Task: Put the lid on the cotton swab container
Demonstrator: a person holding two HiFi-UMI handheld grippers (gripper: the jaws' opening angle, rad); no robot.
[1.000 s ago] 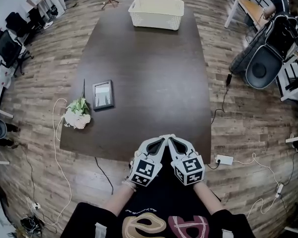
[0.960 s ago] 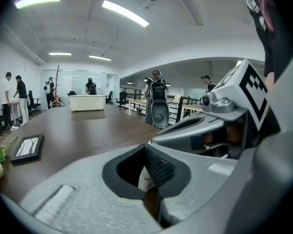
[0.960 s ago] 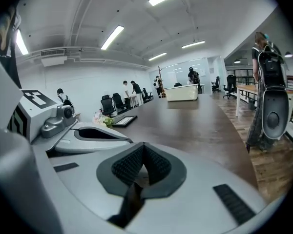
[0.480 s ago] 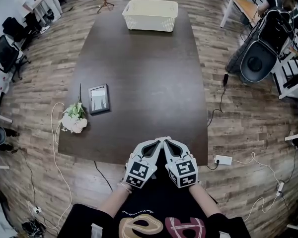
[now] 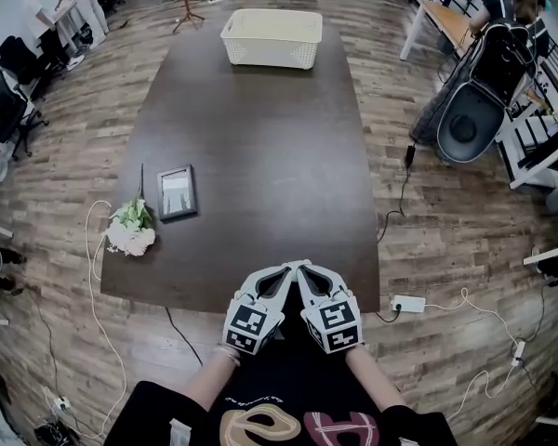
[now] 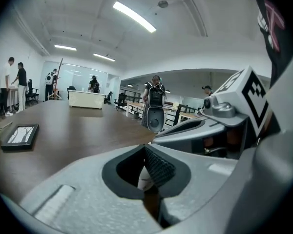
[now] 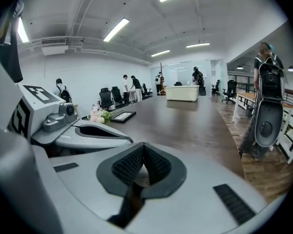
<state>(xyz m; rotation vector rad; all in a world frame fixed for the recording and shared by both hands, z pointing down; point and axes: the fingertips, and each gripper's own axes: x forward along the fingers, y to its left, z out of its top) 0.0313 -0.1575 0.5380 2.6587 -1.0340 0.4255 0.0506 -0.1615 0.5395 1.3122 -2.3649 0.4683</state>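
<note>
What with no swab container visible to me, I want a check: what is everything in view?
Table: one, dark brown, middle of the room.
Basket: one, cream, table's far end.
Picture frame: one, dark, table's left side.
Flowers: one bunch, white and green, table's left edge, beside the frame.
Power strip: one, white, floor right of the table.
Swab container, lid: none in view.
Left claw: one, grey, shut and empty, at the table's near edge.
Right claw: one, grey, shut and empty, beside the left claw.

The dark brown surface (image 5: 260,137) carries a white basket (image 5: 272,37), a picture frame (image 5: 177,191) and white flowers (image 5: 130,230).
</note>
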